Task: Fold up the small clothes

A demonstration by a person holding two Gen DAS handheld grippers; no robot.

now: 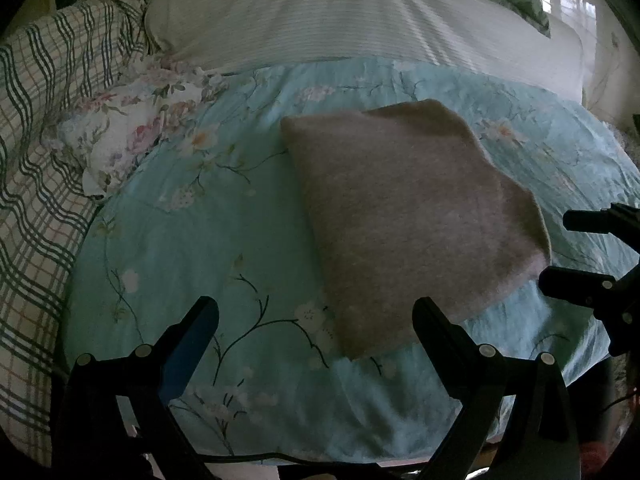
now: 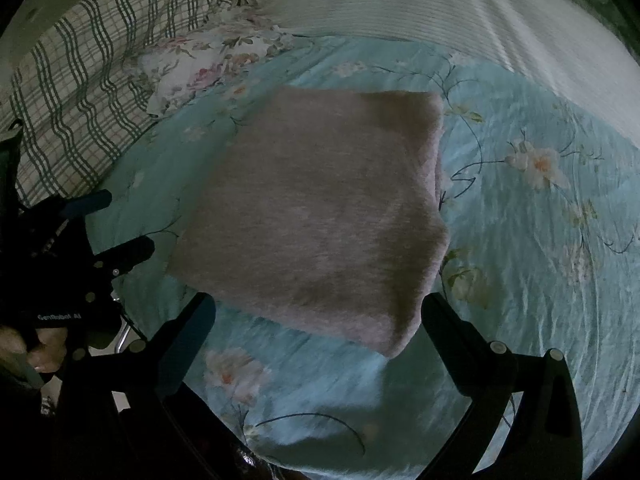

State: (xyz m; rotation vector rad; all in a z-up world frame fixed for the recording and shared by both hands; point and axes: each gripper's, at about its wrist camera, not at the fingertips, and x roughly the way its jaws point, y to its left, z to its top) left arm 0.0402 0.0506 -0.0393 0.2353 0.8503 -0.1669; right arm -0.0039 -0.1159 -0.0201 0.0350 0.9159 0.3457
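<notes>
A grey-pink garment (image 1: 404, 216) lies folded into a flat rectangle on the light blue floral bed cover (image 1: 200, 248); it also shows in the right wrist view (image 2: 320, 216). My left gripper (image 1: 316, 312) is open and empty, just short of the garment's near corner. My right gripper (image 2: 318, 308) is open and empty, its jaws wide apart at the garment's near edge. The right gripper also shows at the right edge of the left wrist view (image 1: 576, 256), and the left gripper at the left of the right wrist view (image 2: 116, 224).
A white floral pillow (image 1: 132, 132) lies left of the garment, with a green plaid cloth (image 1: 44, 128) beyond it. A white ribbed blanket (image 1: 340, 20) covers the far part of the bed. The bed's near edge runs below my grippers.
</notes>
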